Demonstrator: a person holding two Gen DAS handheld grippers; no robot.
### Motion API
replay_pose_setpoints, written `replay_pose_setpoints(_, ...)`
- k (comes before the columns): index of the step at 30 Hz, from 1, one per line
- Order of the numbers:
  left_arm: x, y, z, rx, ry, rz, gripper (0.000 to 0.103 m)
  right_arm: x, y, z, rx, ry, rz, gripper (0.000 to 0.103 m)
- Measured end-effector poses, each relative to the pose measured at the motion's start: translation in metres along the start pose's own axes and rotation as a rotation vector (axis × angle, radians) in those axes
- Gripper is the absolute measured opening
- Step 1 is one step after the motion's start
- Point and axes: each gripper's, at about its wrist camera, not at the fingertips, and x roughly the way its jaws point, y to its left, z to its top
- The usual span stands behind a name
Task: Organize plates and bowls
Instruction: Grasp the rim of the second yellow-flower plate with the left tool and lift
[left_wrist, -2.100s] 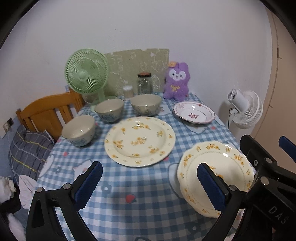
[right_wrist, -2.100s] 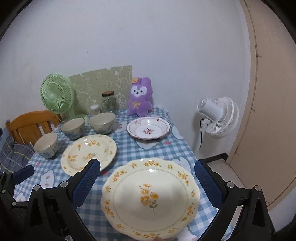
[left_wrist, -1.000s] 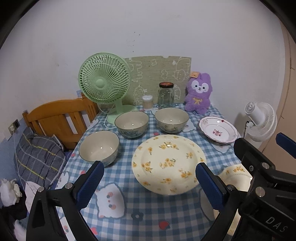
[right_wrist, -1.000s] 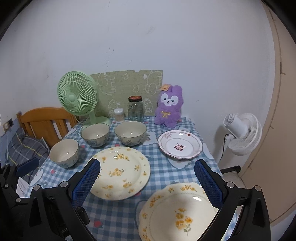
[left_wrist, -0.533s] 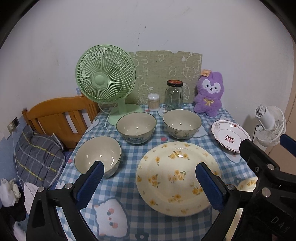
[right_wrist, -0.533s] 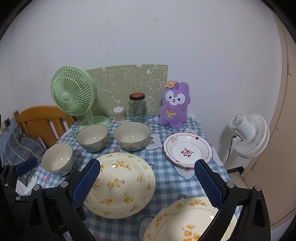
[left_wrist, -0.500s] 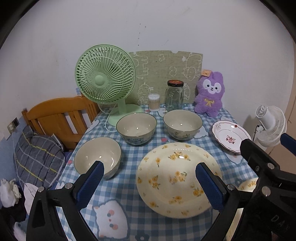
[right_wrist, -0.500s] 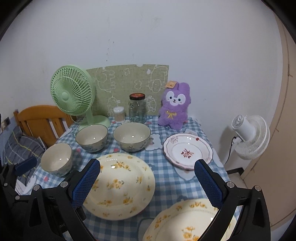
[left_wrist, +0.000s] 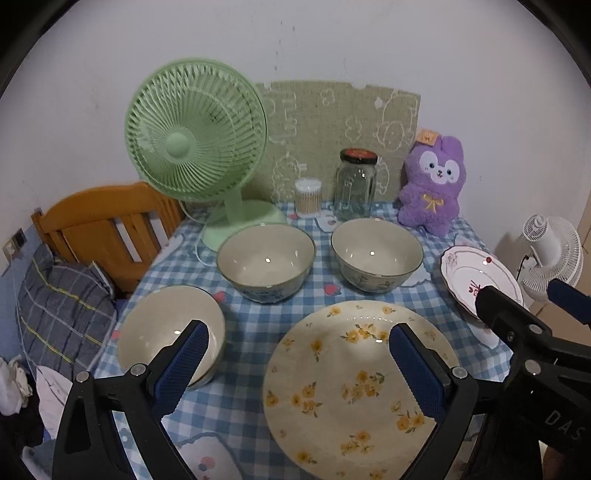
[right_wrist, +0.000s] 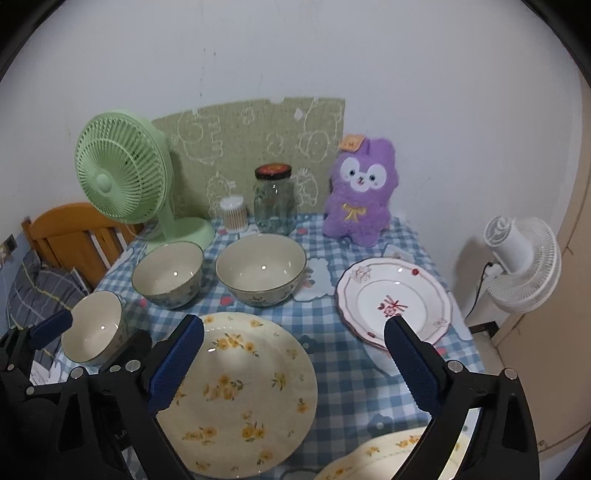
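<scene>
bowls (left_wrist: 266, 262) three, all empty; glass jar (left_wrist: 355, 184) empty; left tool (left_wrist: 299, 363), right tool (right_wrist: 291, 360) spread wide, holding nothing.

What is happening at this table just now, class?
A person holds a claw in each hand over a checked table, sorting plates and bowls. Both the left claw and right claw are open and empty, above the big yellow-flowered plate. Three bowls sit unstacked behind it, a red-patterned plate lies to the right, and a second flowered plate sits at the near edge.
</scene>
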Motion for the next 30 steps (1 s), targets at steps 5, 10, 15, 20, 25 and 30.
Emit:
replay_pose_setpoints(5,0.027,-0.001,-0.005,-0.014,0.08,-0.004,0.094,0.029,0.0,-0.004,-0.002,0.063,0.002,0.097)
replay_pose_setpoints(10,0.041,-0.002,-0.013,-0.027,0.105,0.03,0.092,0.05,-0.007,-0.014,0.04,0.131,0.026,0.094)
replay_pose_setpoints(15,0.06,-0.002,-0.021,-0.054,0.182,-0.008,0.088,0.064,-0.008,-0.021,0.033,0.173,0.013,0.092)
replay_pose_setpoints(20,0.07,-0.005,-0.028,-0.045,0.211,0.009,0.088,0.075,-0.007,-0.027,0.012,0.2,-0.006,0.091)
replay_pose_setpoints(25,0.079,-0.004,-0.033,-0.05,0.234,0.025,0.072,0.085,-0.005,-0.032,-0.005,0.23,-0.007,0.087)
replay_pose_setpoints(30,0.087,0.0,-0.037,-0.064,0.261,0.028,0.072,0.093,-0.002,-0.036,-0.019,0.244,-0.009,0.086)
